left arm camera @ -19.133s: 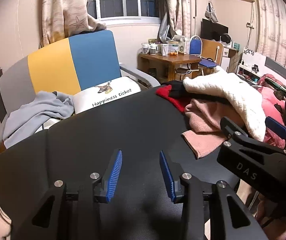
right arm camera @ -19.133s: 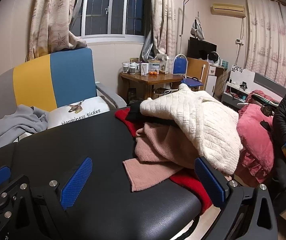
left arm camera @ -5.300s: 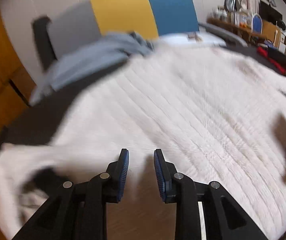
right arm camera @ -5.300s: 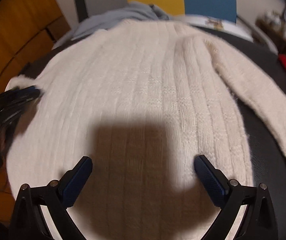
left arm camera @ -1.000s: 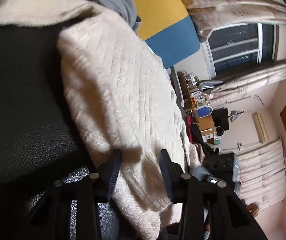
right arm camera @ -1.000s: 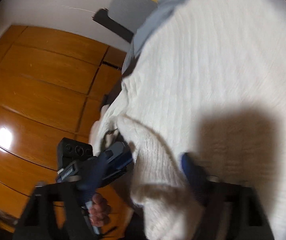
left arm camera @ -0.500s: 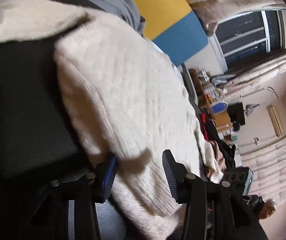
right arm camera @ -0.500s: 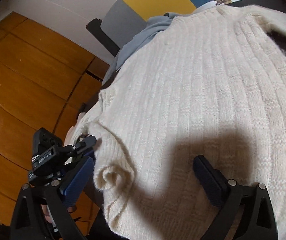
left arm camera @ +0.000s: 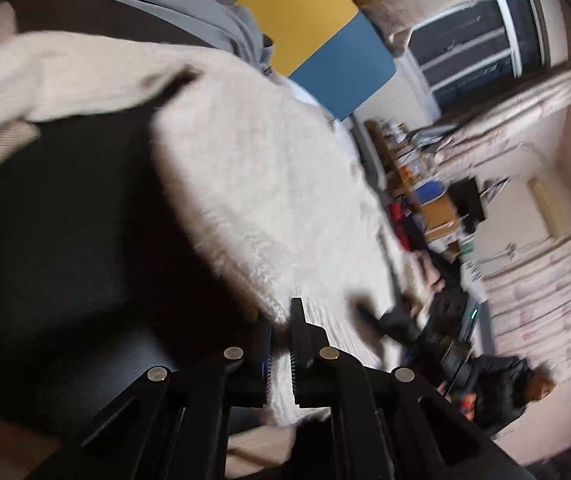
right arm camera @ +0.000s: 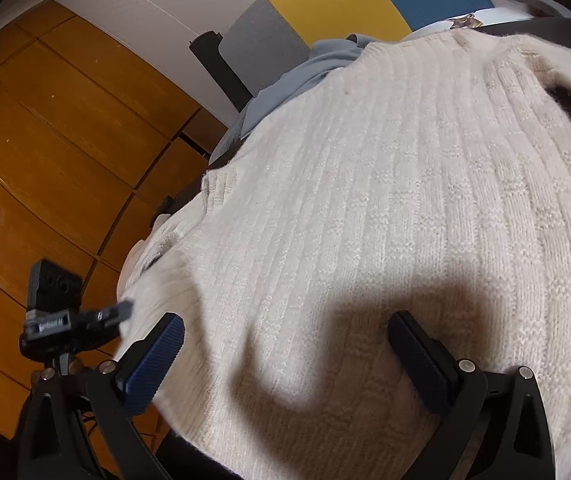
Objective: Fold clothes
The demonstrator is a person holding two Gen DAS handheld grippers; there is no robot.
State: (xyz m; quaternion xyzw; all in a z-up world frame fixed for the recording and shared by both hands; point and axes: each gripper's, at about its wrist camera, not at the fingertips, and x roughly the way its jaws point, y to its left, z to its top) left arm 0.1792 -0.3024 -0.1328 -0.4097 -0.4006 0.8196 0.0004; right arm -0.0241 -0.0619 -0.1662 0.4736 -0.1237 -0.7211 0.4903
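A cream ribbed knit sweater (right arm camera: 385,200) lies spread over the black padded table (left arm camera: 65,240). In the left wrist view the sweater (left arm camera: 265,168) has its near edge raised off the table, blurred by motion. My left gripper (left arm camera: 281,320) has its jaws closing tight on that edge, with cloth pinched between the blue pads. It also shows at the sweater's left side in the right wrist view, as the left gripper (right arm camera: 123,312). My right gripper (right arm camera: 285,332) hovers over the sweater's body, jaws wide open, nothing between them.
A chair (right arm camera: 325,4) with a grey, yellow and blue back stands behind the table, a grey garment (right arm camera: 309,68) draped on it. Wooden cabinet doors (right arm camera: 45,140) are at the left. A cluttered desk (left arm camera: 413,168) and curtains (left arm camera: 505,112) lie beyond the far end.
The left gripper's jaws went from apart around the sweater's edge to shut on it, and it lifted the edge. The right gripper's jaws widened off the bunched cloth.
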